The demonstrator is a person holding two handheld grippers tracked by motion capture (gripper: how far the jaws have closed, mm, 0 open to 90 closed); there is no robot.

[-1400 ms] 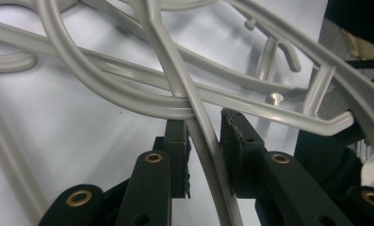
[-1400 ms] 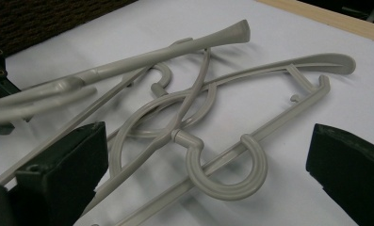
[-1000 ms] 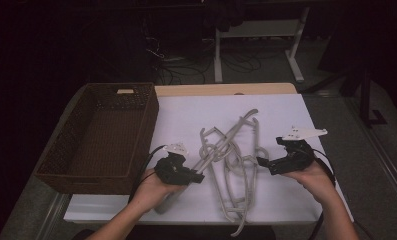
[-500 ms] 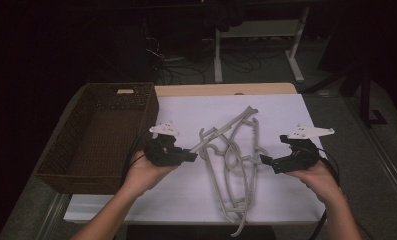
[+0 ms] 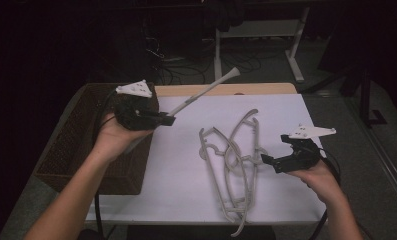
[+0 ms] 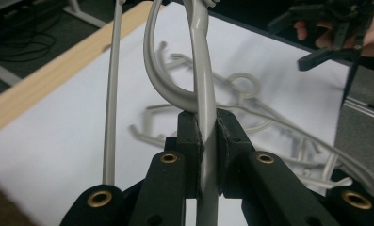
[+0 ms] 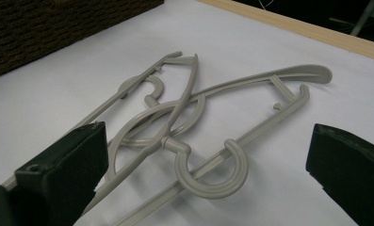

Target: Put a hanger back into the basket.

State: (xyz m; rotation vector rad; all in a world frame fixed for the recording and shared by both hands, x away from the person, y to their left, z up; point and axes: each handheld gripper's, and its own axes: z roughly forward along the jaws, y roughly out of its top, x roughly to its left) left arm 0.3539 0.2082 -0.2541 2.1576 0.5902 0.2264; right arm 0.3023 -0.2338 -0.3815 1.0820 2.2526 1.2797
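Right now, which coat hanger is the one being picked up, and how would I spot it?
Start at the dark woven wicker basket left of the white table sheet. Just above its near corner, the left tool clamps a grey plastic hanger. Unlike the tangled grey hangers lying flat, it slants up in the air.

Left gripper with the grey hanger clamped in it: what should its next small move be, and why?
Probably carry it sideways over the wicker basket and lower it in. The left gripper is shut on one hanger, lifted off the white table and already beside the basket's rim. The other hangers lie in a tangle by the open right gripper.
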